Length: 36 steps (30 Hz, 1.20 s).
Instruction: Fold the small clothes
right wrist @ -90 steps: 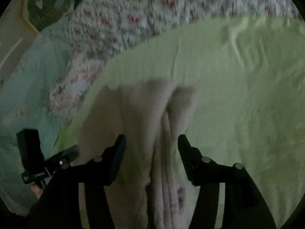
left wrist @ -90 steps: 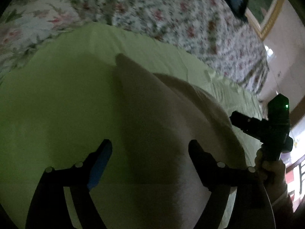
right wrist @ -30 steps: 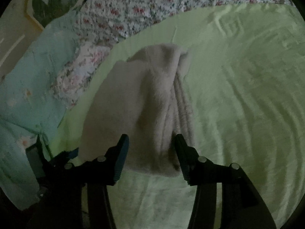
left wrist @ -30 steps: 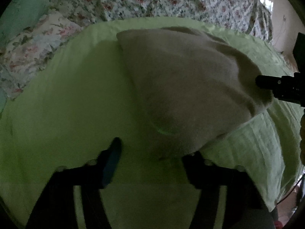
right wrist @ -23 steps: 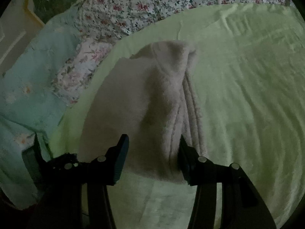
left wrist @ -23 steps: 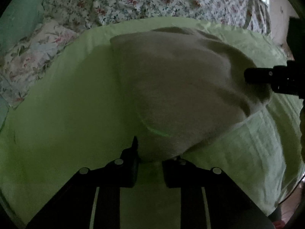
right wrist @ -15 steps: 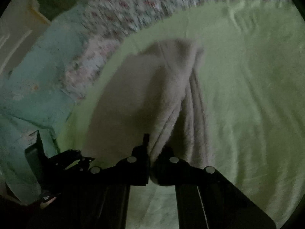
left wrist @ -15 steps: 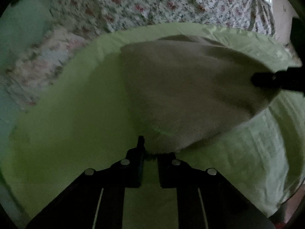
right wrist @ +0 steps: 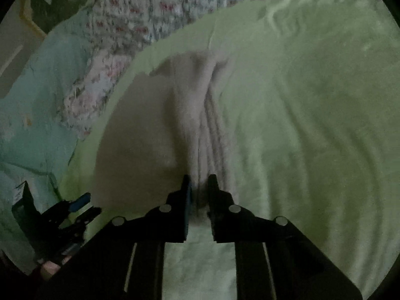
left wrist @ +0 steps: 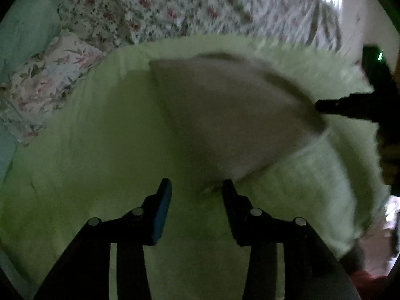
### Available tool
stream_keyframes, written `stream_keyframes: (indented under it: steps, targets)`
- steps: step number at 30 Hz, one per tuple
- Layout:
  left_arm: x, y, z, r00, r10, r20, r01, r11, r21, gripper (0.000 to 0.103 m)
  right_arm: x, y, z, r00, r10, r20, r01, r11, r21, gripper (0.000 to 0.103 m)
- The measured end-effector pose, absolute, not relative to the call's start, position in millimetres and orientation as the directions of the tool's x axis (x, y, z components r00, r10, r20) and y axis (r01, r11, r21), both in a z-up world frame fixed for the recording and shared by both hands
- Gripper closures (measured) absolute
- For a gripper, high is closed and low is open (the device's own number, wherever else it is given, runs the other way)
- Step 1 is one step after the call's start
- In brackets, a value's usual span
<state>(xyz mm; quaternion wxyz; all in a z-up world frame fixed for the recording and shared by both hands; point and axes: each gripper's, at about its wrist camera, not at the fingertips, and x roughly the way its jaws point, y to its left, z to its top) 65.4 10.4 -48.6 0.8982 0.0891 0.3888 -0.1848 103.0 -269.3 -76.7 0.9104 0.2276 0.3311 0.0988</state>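
Observation:
A folded pale beige fleecy garment (left wrist: pixel 225 115) lies on a light green sheet (left wrist: pixel 87 150). My left gripper (left wrist: pixel 196 187) is open, its fingers on either side of the garment's near corner without holding it. In the right wrist view the same garment (right wrist: pixel 155 130) shows its stacked folded edges. My right gripper (right wrist: pixel 198 181) is shut on those edges at the near end. The left gripper also shows in the right wrist view (right wrist: pixel 85 206), low on the left, open. The right gripper appears as a dark shape at the right edge of the left wrist view (left wrist: pixel 350 105).
A floral quilt (left wrist: pixel 175 7) lies beyond the green sheet, with a floral pillow (left wrist: pixel 42 87) and a pale teal cloth (right wrist: pixel 37 112) to the left. The green sheet (right wrist: pixel 312 125) stretches wide and wrinkled to the right of the garment. The bed's edge (left wrist: pixel 362 212) drops off at the right.
My left gripper, shut on the garment's corner half a second ago, has opened and let it go. My right gripper stays shut on the folded edges. The garment has shifted slightly.

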Motion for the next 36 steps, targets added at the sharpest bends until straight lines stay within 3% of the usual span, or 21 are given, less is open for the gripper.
stream_keyframes:
  steps: [3, 7, 11, 13, 16, 28, 32, 36]
  targets:
    - [75, 23, -22, 0.62, -0.411, -0.668, 0.448, 0.885, -0.128, 0.056, 92, -271, -50, 0.817, 0.295, -0.495, -0.04, 0.886, 0.462, 0.087]
    - [103, 13, -12, 0.572, -0.569, -0.591, 0.521, 0.809, -0.274, 0.056, 117, -249, -26, 0.818, 0.37, -0.44, -0.139, 0.87, 0.473, 0.087]
    - [134, -11, -44, 0.457, -0.609, -0.648, 0.521, 0.774, -0.36, 0.057, 166, -235, -39, 0.786, 0.37, -0.496, -0.132, 0.884, 0.449, 0.087]
    - [137, -22, -66, 0.423, -0.585, -0.692, 0.511, 0.784, -0.351, 0.059, 181, -244, -51, 0.784, 0.323, -0.53, -0.075, 0.897, 0.436, 0.087]
    - [138, -28, -86, 0.424, -0.557, -0.714, 0.475, 0.808, -0.348, 0.061, 199, -265, -74, 0.783, 0.304, -0.543, -0.014, 0.881, 0.473, 0.103]
    - [124, -32, -84, 0.441, -0.549, -0.71, 0.491, 0.81, -0.321, 0.055, 141, -251, -71, 0.8, 0.336, -0.497, -0.099, 0.892, 0.442, 0.099]
    - [121, -35, -90, 0.449, -0.524, -0.724, 0.495, 0.82, -0.287, 0.055, 124, -253, -108, 0.762, 0.21, -0.612, -0.003, 0.947, 0.32, 0.101]
    - [117, -37, -86, 0.465, -0.494, -0.734, 0.489, 0.835, -0.252, 0.055, 119, -277, -121, 0.78, 0.297, -0.551, 0.003, 0.879, 0.477, 0.103]
